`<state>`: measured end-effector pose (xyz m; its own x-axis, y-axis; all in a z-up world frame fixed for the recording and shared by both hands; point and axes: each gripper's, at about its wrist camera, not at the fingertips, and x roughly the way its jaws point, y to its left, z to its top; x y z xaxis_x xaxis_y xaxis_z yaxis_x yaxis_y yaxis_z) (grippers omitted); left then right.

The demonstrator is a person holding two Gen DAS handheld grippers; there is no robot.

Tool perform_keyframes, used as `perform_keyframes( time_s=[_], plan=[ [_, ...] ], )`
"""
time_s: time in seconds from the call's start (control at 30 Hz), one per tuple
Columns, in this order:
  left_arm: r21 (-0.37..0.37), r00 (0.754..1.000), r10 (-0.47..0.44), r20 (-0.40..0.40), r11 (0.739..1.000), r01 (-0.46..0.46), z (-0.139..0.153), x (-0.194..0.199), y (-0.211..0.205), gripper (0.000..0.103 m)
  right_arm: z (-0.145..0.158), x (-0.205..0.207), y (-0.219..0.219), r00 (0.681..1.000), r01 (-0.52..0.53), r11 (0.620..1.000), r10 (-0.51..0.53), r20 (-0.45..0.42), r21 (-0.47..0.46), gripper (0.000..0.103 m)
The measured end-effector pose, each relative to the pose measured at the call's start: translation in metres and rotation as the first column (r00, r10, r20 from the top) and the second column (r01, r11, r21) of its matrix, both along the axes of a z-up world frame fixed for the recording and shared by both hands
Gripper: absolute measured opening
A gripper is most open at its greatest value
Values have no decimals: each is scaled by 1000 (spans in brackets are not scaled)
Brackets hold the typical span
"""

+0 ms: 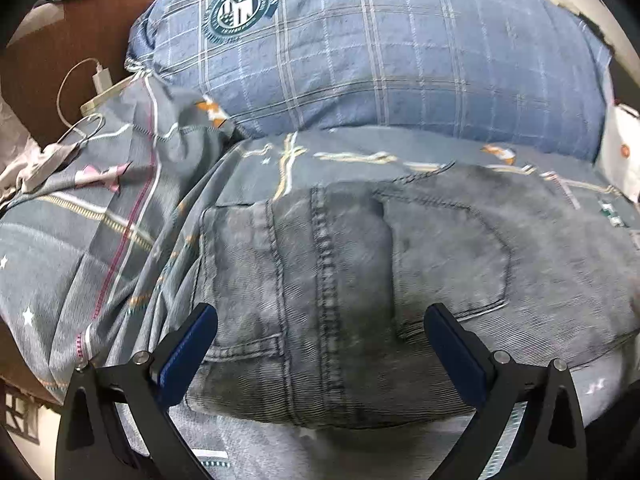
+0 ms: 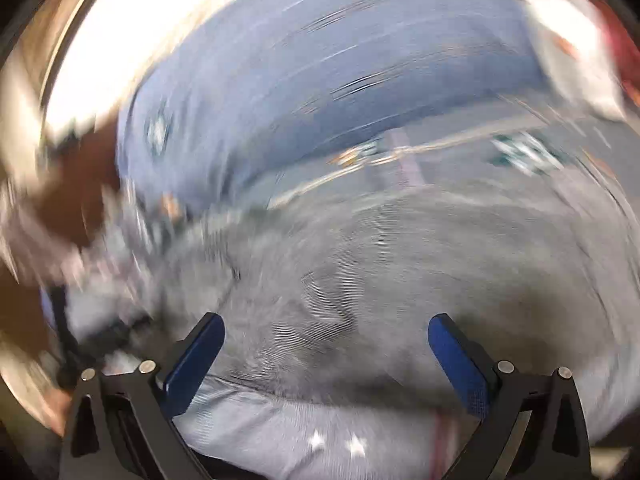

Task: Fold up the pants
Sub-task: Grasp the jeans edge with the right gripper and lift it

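1. Bed scene: patterned grey sheet [image 1: 100,216] beneath, blue plaid pillow [image 1: 360,60] behind, white charger [image 1: 102,78] at far left.
2. Grey jeans [image 1: 340,280] spread flat on the sheet, back pocket up, just before the pillow.
3. Left gripper [image 1: 320,316] spread wide above the denim, grasping nothing.
4. Right gripper [image 2: 326,326] likewise released; heavily blurred view over the jeans [image 2: 400,264].

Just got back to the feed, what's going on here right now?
A person is folding grey jeans on a bed, with a blue plaid pillow behind. The jeans lie folded, back pockets up. The left claw hangs open above them, gripping nothing. The right claw is open too; its view is badly motion-blurred.
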<state>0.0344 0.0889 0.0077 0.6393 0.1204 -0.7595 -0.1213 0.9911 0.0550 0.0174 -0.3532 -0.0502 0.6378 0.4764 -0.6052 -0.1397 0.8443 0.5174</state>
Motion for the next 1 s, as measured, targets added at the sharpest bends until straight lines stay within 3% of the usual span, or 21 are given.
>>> perform_keyframes(
  time_s=[0.03,0.1,0.23,0.33,0.43,0.63,0.77,0.83,0.87,0.93,0.97,1.0],
  plan=[
    [-12,1000,-8,0,1000,8,1,2,-1,103,-5,-10,-32,997,69,992,-65,-41,104,103],
    [-33,1000,-20,0,999,20,0,4,-4,103,-17,-20,-70,985,154,964,-133,-109,218,103],
    [-60,999,-49,-13,997,48,-7,6,-12,103,-58,-36,-149,928,352,826,-248,-277,441,98],
    [-65,999,-52,-10,997,52,-8,2,-9,103,-76,-36,-177,900,421,748,-272,-341,513,86],
    [-78,1000,-17,-7,997,16,-10,-3,3,103,-81,-33,-193,877,471,717,-316,-363,514,84],
    [-129,998,67,-2,989,-66,-14,-8,31,103,-84,-24,-208,831,547,701,-386,-400,458,83],
    [-158,997,71,-13,985,-72,-13,0,28,103,-85,-26,-218,806,587,663,-426,-411,465,83],
    [-182,999,52,-14,982,-53,-8,10,14,103,-86,-26,-217,804,589,664,-428,-412,460,83],
    [-195,999,30,-13,980,-32,-4,15,3,103,-84,-25,-218,803,591,672,-433,-410,446,78],
    [-205,999,-48,-6,978,46,4,28,-32,103,-80,-21,-215,797,594,701,-444,-409,395,58],
    [-191,995,-97,1,977,95,8,34,-55,103,-79,-21,-217,790,601,706,-453,-414,374,42],
    [-175,991,-135,4,975,134,11,40,-74,103,-79,-20,-216,786,605,706,-456,-418,368,36]
  ],
)
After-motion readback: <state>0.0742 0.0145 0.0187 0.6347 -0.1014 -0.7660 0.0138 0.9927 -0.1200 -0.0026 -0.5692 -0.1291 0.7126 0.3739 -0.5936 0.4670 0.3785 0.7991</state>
